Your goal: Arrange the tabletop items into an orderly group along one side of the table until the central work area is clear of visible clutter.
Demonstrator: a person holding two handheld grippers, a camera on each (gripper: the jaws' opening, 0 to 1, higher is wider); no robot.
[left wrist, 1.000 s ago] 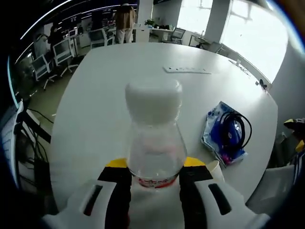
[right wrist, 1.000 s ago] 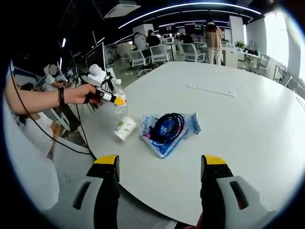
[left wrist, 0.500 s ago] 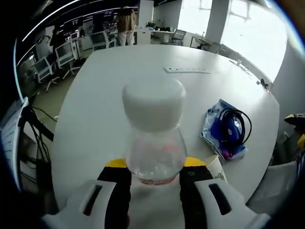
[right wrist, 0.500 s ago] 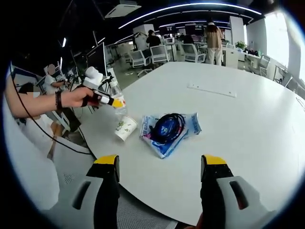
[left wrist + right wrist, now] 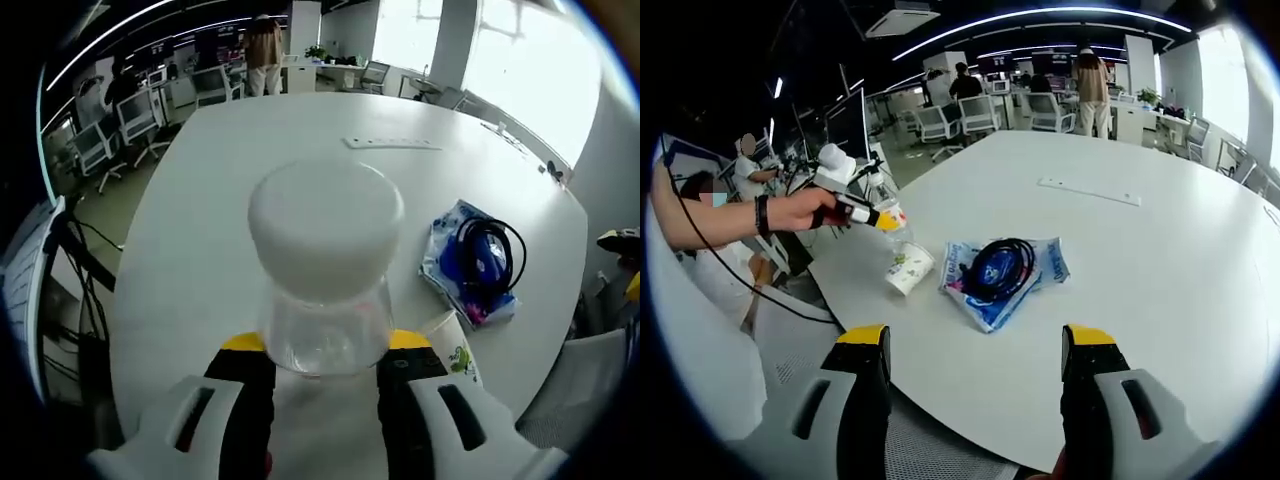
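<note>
Left gripper view. The left gripper is clamped on a clear plastic bottle with a white cap, held above the near edge of the white table. The bottle appears empty or nearly so, its walls transparent. Just right of the jaws lies a paper cup on its side; beyond it, a blue bag with a black cable coiled on top. A flat white strip rests far across the table.

Right gripper view. The right gripper hangs wide and empty over the table edge. The left gripper — in a hand — holds the bottle just above the cup, beside the bag. Judged progress: early to middling — bottle in transit, bag, cup and strip not yet grouped.
</note>
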